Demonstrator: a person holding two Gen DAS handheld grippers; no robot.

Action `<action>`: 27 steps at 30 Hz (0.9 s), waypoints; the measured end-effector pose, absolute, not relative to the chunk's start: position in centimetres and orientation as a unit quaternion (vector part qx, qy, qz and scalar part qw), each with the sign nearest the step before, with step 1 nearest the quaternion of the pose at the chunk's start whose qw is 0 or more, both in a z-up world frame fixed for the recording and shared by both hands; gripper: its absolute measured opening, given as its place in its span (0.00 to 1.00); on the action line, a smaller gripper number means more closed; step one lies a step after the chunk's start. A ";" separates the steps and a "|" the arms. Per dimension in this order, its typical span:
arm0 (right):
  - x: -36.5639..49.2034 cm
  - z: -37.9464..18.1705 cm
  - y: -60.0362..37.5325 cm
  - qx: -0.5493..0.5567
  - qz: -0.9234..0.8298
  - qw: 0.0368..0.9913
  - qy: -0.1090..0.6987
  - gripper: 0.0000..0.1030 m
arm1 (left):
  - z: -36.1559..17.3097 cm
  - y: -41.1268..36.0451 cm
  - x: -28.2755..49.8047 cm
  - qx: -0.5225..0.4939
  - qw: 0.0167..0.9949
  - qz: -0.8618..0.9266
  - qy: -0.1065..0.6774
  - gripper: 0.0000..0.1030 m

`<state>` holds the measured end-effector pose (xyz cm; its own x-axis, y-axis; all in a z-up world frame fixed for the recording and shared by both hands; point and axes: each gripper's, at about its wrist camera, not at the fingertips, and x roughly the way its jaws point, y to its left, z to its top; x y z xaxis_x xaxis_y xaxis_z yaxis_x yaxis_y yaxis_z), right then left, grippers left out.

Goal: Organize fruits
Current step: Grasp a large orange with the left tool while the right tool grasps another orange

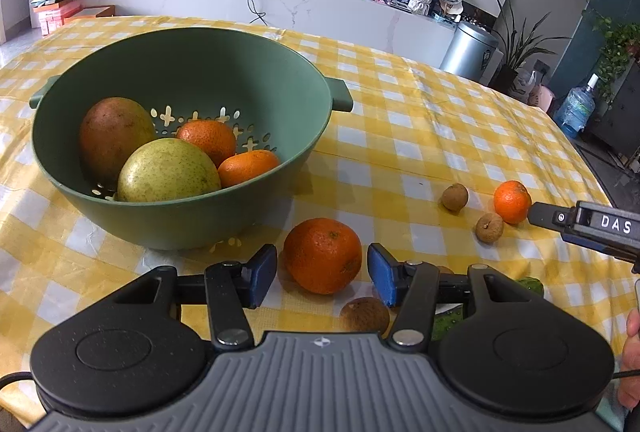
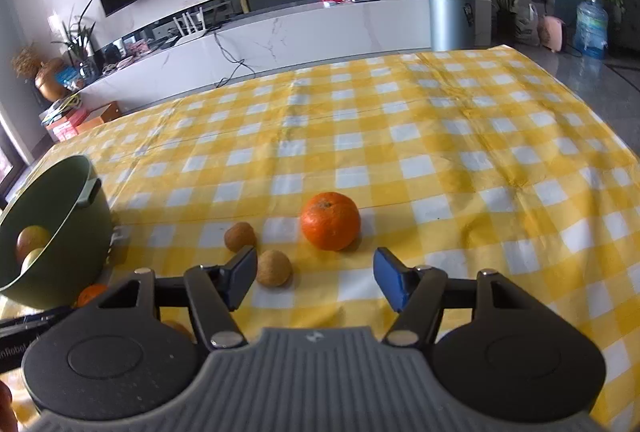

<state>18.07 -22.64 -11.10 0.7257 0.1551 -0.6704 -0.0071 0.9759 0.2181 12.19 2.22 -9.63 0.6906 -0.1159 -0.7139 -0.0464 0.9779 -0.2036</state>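
Note:
A green colander bowl (image 1: 240, 204) holds a mango (image 1: 114, 136), a green pear (image 1: 168, 172) and two mandarins (image 1: 208, 140). My left gripper (image 1: 322, 278) is open, its blue pads on either side of a mandarin (image 1: 322, 254) on the cloth, not touching it. A brown longan (image 1: 364, 314) lies just under the gripper. My right gripper (image 2: 316, 280) is open and empty, just short of a smaller mandarin (image 2: 331, 220), with two longans (image 2: 274, 268) to its left. This mandarin also shows in the left wrist view (image 1: 511, 201), next to the right gripper's finger.
The yellow checked tablecloth (image 2: 440, 136) covers the table. The bowl also shows in the right wrist view (image 2: 64, 252) at the far left. A green object (image 1: 530, 286) peeks from behind the left gripper's right arm. A white TV cabinet and a metal bin (image 2: 452, 16) stand beyond the table.

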 end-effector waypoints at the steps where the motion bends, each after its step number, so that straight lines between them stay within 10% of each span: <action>1: 18.4 -11.2 -22.7 0.104 0.042 0.923 0.369 0.61 | -9.7 2.1 12.3 -0.102 0.914 -0.019 0.392 0.60; 27: 22.9 -13.8 -21.2 0.065 0.016 0.920 0.387 0.40 | -11.0 1.4 13.1 -0.064 0.918 -0.036 0.389 0.52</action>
